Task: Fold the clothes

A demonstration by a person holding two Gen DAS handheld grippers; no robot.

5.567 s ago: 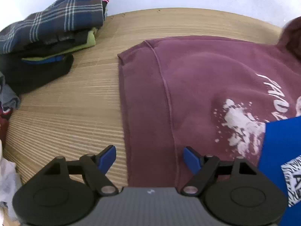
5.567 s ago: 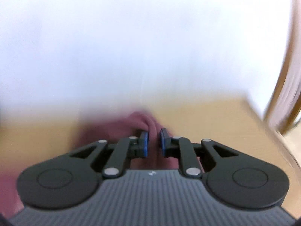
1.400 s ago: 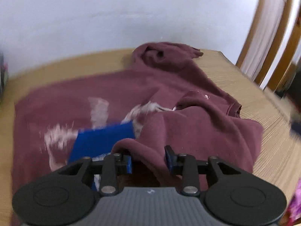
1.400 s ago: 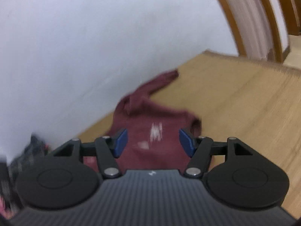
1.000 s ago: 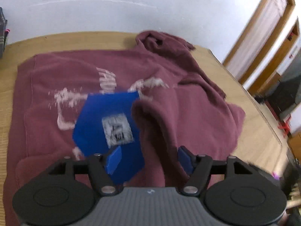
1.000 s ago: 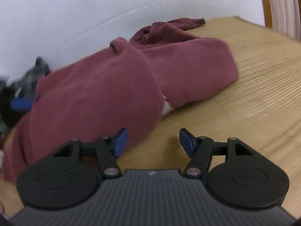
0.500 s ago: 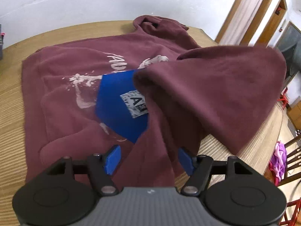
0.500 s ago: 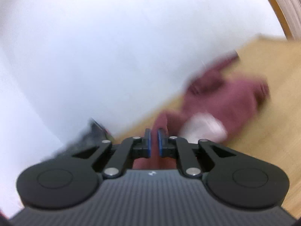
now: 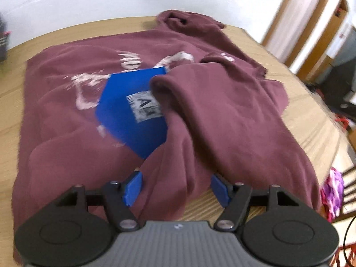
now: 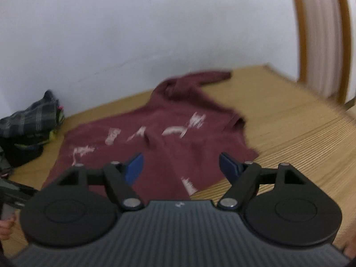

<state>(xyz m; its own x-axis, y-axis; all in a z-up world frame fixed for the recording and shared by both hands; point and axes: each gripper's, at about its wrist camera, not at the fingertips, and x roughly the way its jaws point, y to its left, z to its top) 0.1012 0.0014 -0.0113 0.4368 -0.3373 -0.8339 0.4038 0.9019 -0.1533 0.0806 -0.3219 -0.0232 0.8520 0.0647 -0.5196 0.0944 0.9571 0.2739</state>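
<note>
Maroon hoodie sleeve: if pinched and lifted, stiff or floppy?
Likely floppy: the sleeve lies in soft rounded folds over the hoodie. Probably thick and fairly heavy, judging by the fat rolled cuff. It should drape and drag, not slide cleanly.

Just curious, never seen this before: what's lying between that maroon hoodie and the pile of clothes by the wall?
Only bare wooden table separates the maroon hoodie from the pile of clothes, as the right wrist view shows.

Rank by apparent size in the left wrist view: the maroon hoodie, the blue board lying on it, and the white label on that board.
1. Maroon hoodie, fills most of the view.
2. Blue board, partly covered by a folded sleeve.
3. White label, smallest.
</note>
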